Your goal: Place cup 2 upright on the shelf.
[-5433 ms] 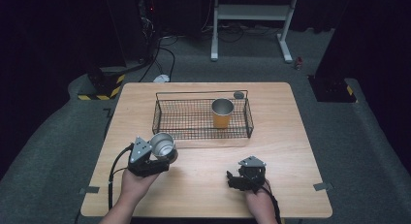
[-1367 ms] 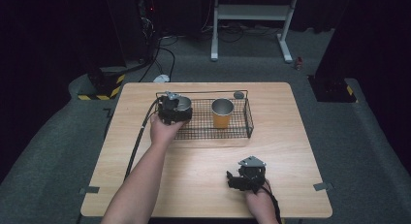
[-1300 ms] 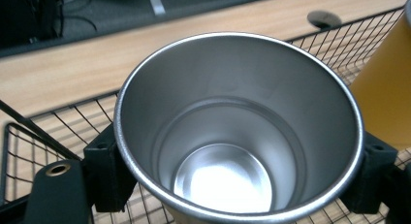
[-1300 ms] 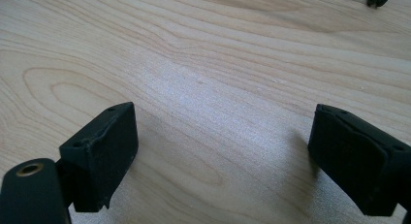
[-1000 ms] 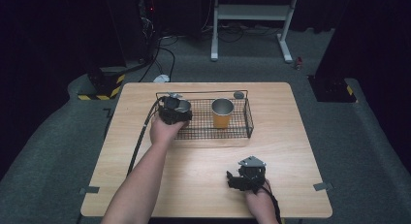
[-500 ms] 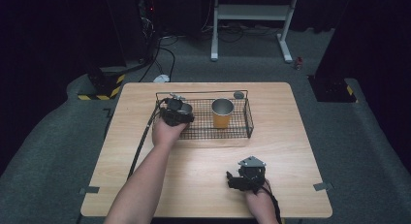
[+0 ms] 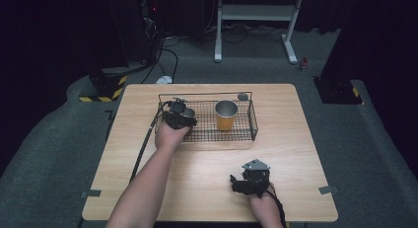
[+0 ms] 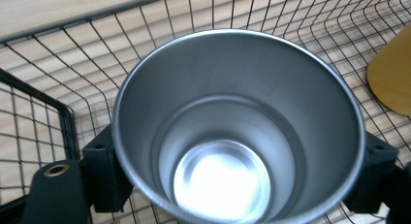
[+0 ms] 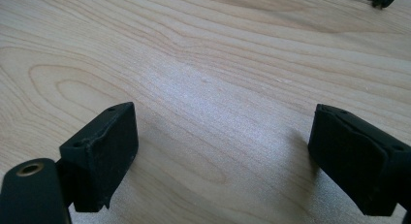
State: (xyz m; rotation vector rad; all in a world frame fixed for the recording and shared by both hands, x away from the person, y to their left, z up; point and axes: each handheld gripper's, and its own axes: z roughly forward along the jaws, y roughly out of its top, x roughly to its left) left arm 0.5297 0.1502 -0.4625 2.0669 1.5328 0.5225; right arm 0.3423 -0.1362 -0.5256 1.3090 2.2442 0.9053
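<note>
My left gripper (image 7: 181, 113) is inside the left end of the black wire basket (image 7: 254, 123), shut on a steel cup (image 8: 237, 132). The cup stands open end up between the two jaws, just above the basket's mesh floor (image 8: 48, 49). A gold-coloured cup (image 7: 226, 114) with a steel inside stands upright in the middle of the basket, and its side (image 8: 393, 71) shows at the right of the left gripper view. My right gripper (image 7: 237, 184) rests low on the wooden table (image 7: 305, 154) near the front edge, open with nothing between its jaws (image 9: 223, 151).
A small grey round thing (image 7: 242, 96) sits at the basket's back right rim. The left gripper's cable (image 7: 145, 144) trails over the table's left side. A white stand (image 7: 256, 13) and dark equipment are on the floor behind the table.
The left gripper carried the steel cup from the table's front left into the basket's left end, and in the last second sank slightly there. The right gripper has not moved.
</note>
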